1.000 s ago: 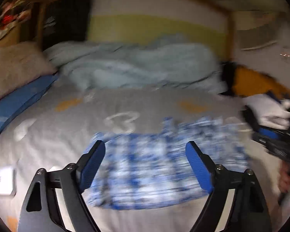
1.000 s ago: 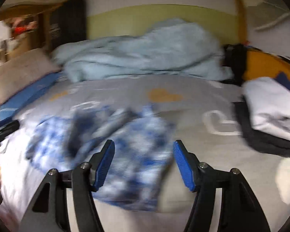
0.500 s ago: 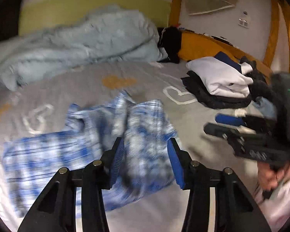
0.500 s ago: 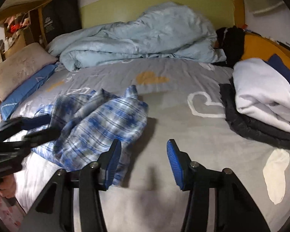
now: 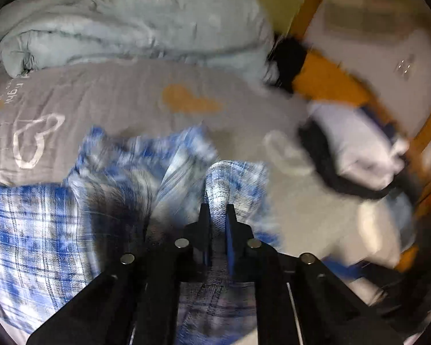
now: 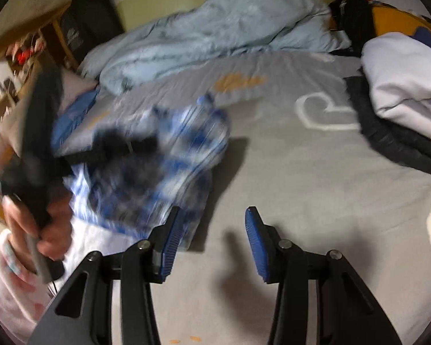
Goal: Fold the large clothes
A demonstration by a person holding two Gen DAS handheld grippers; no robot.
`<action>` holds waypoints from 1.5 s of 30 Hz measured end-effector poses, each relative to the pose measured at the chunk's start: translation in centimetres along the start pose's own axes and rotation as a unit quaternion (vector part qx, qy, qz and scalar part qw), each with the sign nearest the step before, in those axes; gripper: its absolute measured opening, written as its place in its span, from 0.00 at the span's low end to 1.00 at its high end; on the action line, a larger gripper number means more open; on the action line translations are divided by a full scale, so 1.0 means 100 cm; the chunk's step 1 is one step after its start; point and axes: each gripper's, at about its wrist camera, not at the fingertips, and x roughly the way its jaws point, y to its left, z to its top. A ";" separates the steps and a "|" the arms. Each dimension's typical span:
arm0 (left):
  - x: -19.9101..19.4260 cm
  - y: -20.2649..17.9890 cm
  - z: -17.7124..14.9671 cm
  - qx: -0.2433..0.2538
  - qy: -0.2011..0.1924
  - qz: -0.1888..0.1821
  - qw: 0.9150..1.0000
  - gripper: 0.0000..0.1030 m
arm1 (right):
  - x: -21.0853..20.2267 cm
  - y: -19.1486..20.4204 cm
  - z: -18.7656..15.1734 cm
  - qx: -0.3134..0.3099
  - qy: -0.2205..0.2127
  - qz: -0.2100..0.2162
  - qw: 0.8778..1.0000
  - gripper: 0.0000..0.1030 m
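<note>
A bed point(image 6: 316, 189) covered in a grey sheet printed with hearts fills both views, with a pale blue duvet point(image 6: 224, 26) bunched along the far side and a stack of folded white and dark clothes point(image 6: 399, 92) at the right edge. Near the middle of the bed lies the garment to be folded, a blue and white checked shirt point(image 5: 43, 230), half flat and half rumpled, its long side seeming to run left to right across the near part of the sheet. The left gripper point(image 5: 217, 215) has just been closing and now pinches a raised fold at the shirt's right end, jaws almost together with cloth between them. The right gripper point(image 6: 211, 240) has been narrowing too, but stands partly open over bare sheet with nothing between its jaws; the shirt's near corner lies just to its left, beside its left finger. The left is therefore the nearer, already on the cloth. The person's hand point(image 6: 40, 224) grips the left tool's handle.
</note>
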 end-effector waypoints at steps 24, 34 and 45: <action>-0.006 0.056 -0.055 -0.029 0.004 0.152 0.988 0.13 | 0.015 0.035 -0.002 -0.036 -0.029 -0.016 0.999 0.65; -0.064 0.043 -0.067 0.028 -0.056 0.170 0.983 0.71 | -0.005 0.028 0.014 0.015 -0.087 -0.018 0.996 0.93; -0.116 0.109 -0.049 -0.020 -0.048 0.195 0.979 1.00 | 0.011 0.061 0.012 -0.029 -0.083 -0.020 0.996 0.99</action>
